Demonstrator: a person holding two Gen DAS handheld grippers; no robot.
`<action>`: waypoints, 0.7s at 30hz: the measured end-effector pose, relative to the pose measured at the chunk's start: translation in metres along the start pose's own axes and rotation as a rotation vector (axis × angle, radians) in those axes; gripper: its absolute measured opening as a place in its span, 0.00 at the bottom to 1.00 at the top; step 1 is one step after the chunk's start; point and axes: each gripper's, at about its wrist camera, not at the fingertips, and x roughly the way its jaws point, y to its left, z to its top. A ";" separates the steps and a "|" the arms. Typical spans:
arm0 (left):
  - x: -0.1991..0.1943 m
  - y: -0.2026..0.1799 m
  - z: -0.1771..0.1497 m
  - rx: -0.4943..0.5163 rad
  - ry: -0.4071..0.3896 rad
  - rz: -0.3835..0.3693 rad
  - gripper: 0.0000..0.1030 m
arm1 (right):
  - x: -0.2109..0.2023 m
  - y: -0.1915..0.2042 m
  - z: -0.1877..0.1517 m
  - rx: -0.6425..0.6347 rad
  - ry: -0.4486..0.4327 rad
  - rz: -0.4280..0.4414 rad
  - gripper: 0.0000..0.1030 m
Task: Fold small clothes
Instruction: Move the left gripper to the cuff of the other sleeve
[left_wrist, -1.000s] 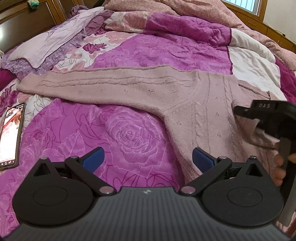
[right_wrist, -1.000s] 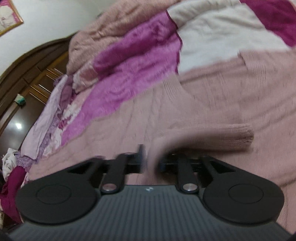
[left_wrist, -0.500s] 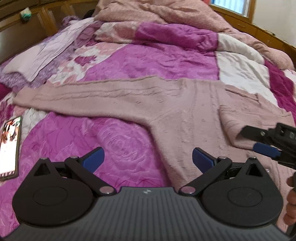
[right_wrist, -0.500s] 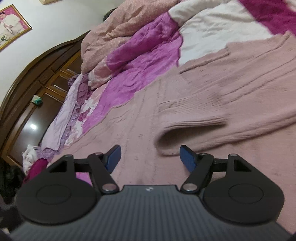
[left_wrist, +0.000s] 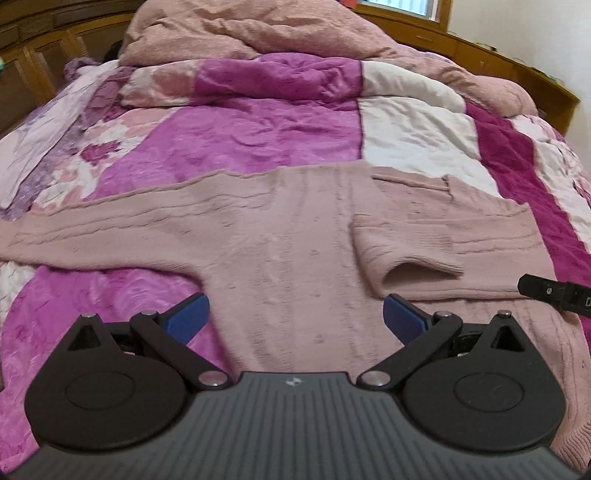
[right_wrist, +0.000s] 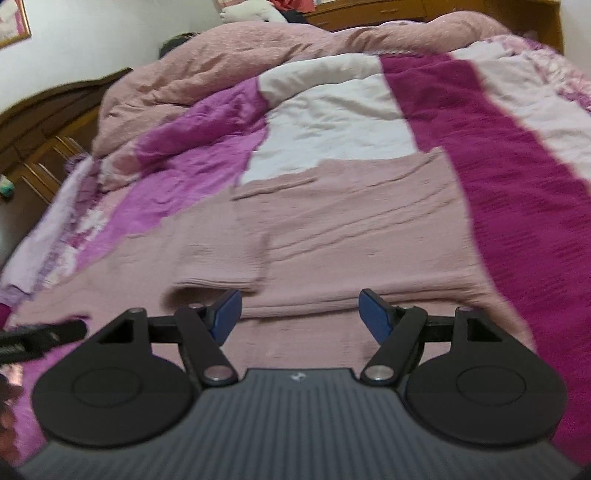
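Both our left tongs (left_wrist: 293, 319) and right tongs (right_wrist: 299, 314) gape wide, empty. The sweater's (left_wrist: 288, 236) folded sleeve (left_wrist: 402, 240) looks loosely laid; brushing it could undo it.

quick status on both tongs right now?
Left tongs: open, empty, over the sweater.
Right tongs: open, empty, near the folded sleeve.
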 end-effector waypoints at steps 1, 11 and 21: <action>0.001 -0.005 0.001 0.014 -0.003 -0.005 1.00 | 0.000 -0.004 0.000 -0.006 -0.005 -0.017 0.70; 0.027 -0.064 0.021 0.156 -0.012 -0.051 1.00 | 0.006 -0.040 -0.010 0.044 -0.026 -0.073 0.70; 0.050 -0.106 0.022 0.242 -0.012 -0.085 1.00 | 0.011 -0.051 -0.022 0.051 -0.037 -0.082 0.70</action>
